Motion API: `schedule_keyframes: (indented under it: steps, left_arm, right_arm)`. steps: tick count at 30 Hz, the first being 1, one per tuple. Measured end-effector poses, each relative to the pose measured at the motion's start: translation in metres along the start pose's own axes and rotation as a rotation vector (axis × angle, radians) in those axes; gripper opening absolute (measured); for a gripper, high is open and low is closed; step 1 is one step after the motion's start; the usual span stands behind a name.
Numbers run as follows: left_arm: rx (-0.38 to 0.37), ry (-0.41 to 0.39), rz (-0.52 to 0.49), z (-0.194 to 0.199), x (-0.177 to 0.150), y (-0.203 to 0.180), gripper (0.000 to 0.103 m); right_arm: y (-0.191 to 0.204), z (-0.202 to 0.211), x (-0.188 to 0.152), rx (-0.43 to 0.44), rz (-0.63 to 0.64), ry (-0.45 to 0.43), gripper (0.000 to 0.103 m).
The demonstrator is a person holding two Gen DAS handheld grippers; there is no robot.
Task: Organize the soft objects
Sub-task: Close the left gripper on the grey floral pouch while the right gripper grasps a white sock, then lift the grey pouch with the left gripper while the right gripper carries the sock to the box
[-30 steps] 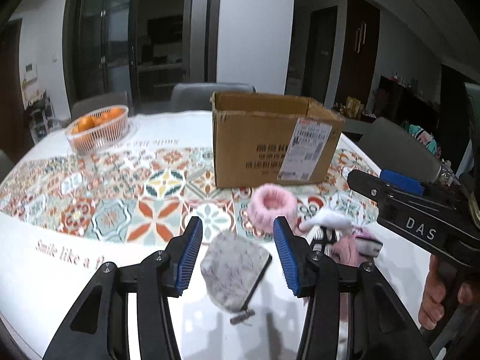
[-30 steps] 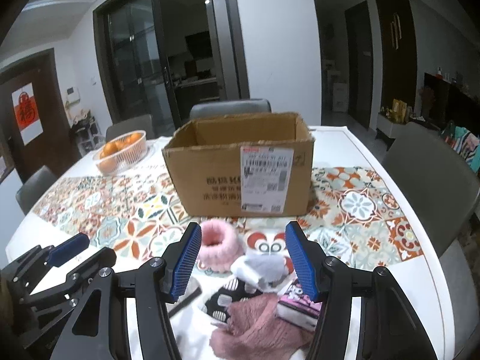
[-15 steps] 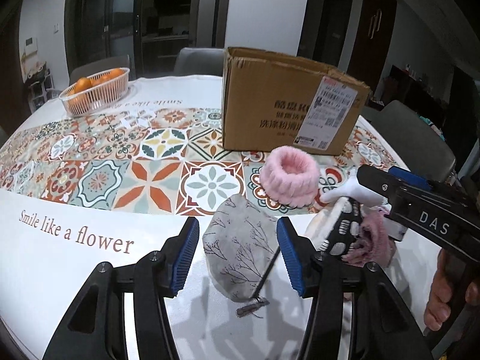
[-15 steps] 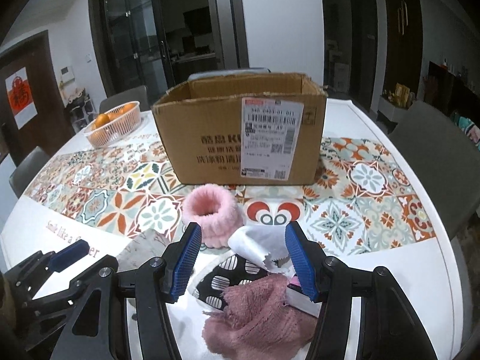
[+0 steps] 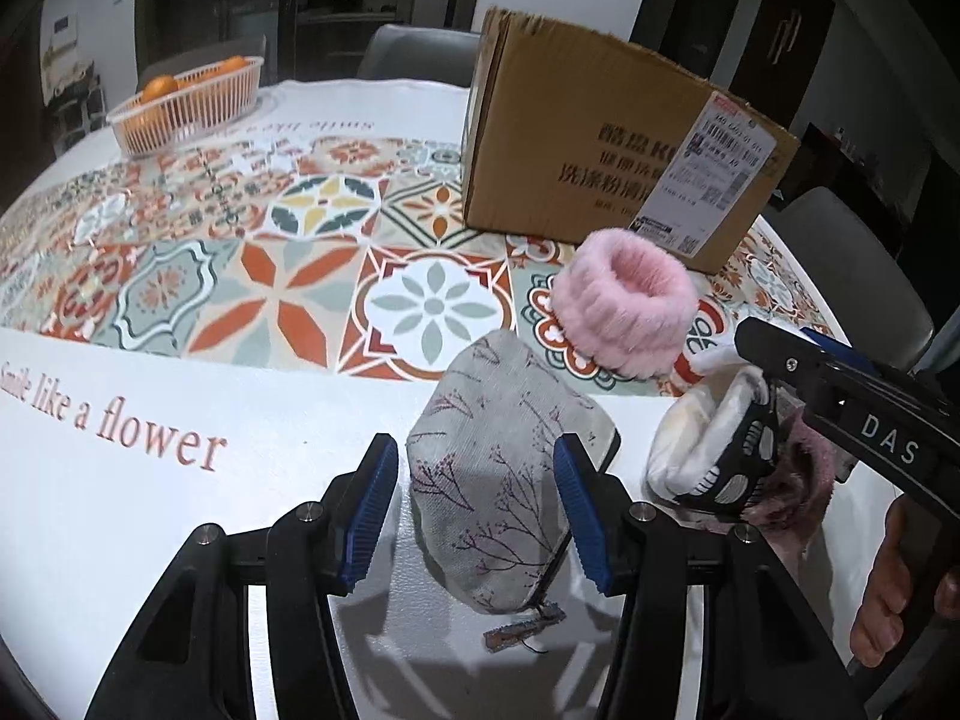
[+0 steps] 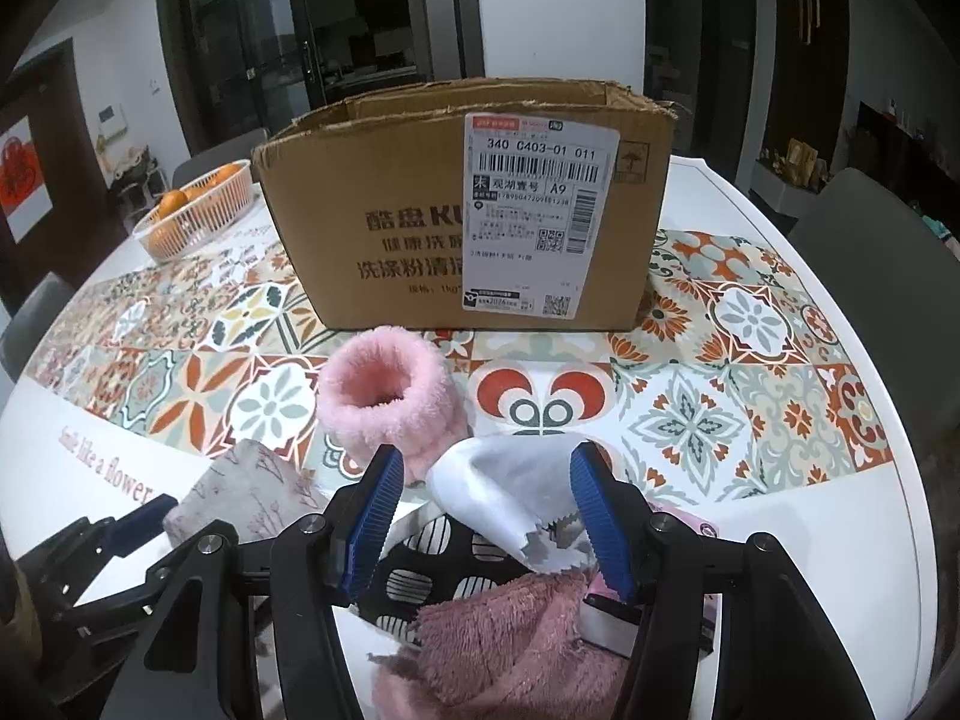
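Pouch (image 5: pixel 492 480): grey fabric printed with thin branches, zip pull at its near end; I see it lying on the white near part of the table, between my left fingers.
Left gripper (image 5: pixel 477 507): released, blue pads either side of the pouch, not pressing it as far as I can tell.
Right gripper (image 6: pixel 483 519): released, spread over the white cloth (image 6: pixel 510 498).
Pile: white cloth, a black-and-white patterned piece (image 6: pixel 432 570) and a pink towel (image 6: pixel 510 642) heaped together, just right of the pouch.
Pink cuff (image 6: pixel 384 402): fluffy ring, upright, beyond the pile, near the box.
Box (image 6: pixel 420 222): open cardboard, shipping label facing me, at the table's middle.
Table (image 5: pixel 150 510): white with a tiled pattern band and pink lettering.
Basket (image 5: pixel 192 102): oranges, far left.
Room: dim, dark doors, grey chairs.
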State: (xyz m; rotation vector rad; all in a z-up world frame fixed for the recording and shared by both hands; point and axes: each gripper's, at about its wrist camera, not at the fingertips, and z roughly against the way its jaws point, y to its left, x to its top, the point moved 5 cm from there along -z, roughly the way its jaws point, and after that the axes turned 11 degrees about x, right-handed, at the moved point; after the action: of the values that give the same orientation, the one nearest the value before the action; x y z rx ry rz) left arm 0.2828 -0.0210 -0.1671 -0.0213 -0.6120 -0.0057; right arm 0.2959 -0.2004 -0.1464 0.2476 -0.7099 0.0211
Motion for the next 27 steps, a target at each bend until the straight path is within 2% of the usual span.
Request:
schedule_keyframes:
  steps: [4, 6, 11, 14, 19, 27]
  left_arm:
    - [-0.016, 0.03, 0.012, -0.009, -0.003, -0.001, 0.048]
    - [-0.023, 0.041, 0.015, -0.012, -0.004, -0.002, 0.039]
    - [-0.024, 0.031, 0.018, -0.01, -0.004, -0.004, 0.023]
    - [-0.024, 0.015, 0.018, -0.006, -0.002, -0.005, 0.017]
    - [0.0, -0.047, -0.003, 0.009, 0.003, -0.007, 0.016]
    - [-0.001, -0.121, -0.015, 0.033, 0.016, -0.013, 0.016]
  right_arm:
    - [-0.002, -0.003, -0.001, -0.014, 0.0, 0.009, 0.057]
    - [-0.002, -0.004, -0.001, -0.016, 0.003, 0.015, 0.05]
    - [-0.003, -0.005, -0.003, -0.007, 0.0, 0.02, 0.035]
    - [-0.002, -0.002, -0.003, -0.008, 0.009, 0.013, 0.028]
    - [-0.003, 0.005, -0.002, -0.004, 0.004, -0.01, 0.015]
    - [-0.01, 0.02, 0.001, 0.011, -0.03, -0.051, 0.011]
